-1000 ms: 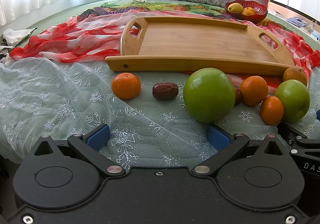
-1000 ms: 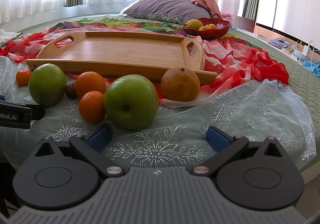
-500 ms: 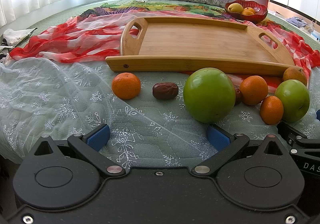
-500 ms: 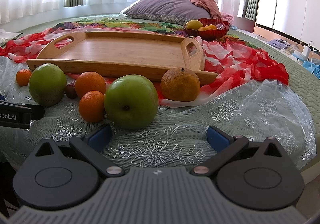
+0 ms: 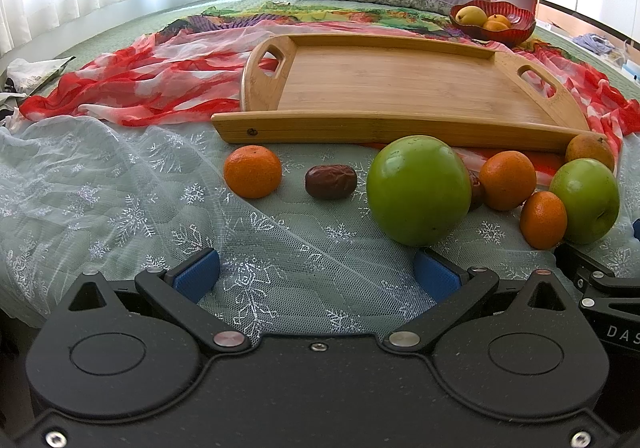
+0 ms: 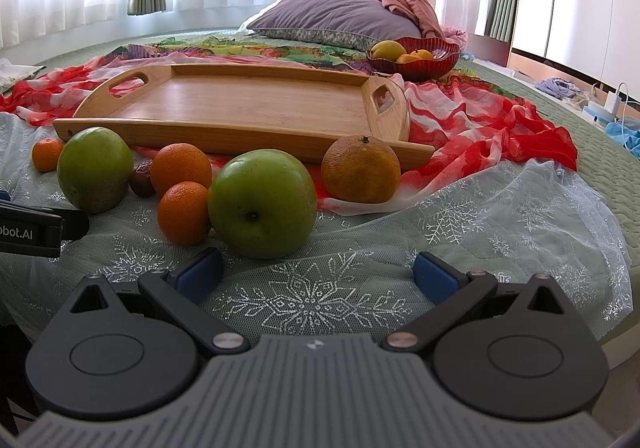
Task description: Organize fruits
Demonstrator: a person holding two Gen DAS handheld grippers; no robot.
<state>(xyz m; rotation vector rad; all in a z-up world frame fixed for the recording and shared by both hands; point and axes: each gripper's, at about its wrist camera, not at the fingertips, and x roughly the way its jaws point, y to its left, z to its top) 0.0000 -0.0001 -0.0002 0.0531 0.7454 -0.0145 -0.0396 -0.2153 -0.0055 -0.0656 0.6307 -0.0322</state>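
Loose fruit lies on white lace in front of an empty wooden tray (image 5: 400, 88) (image 6: 248, 104). In the left wrist view a big green apple (image 5: 418, 190) sits just past my open left gripper (image 5: 316, 274), with a small orange (image 5: 252, 171) and a brown date (image 5: 331, 181) to its left. The right wrist view shows a second green apple (image 6: 262, 204) just ahead of my open right gripper (image 6: 318, 274), two oranges (image 6: 182, 212) at its left and a dull orange (image 6: 360, 168) behind. Both grippers hold nothing.
A red bowl (image 5: 516, 28) (image 6: 432, 60) with a pear and oranges stands behind the tray. A red-and-white scarf (image 6: 480, 128) lies bunched around the tray. A purple pillow (image 6: 336, 18) is at the back. The bed's edge falls away at right (image 6: 624, 288).
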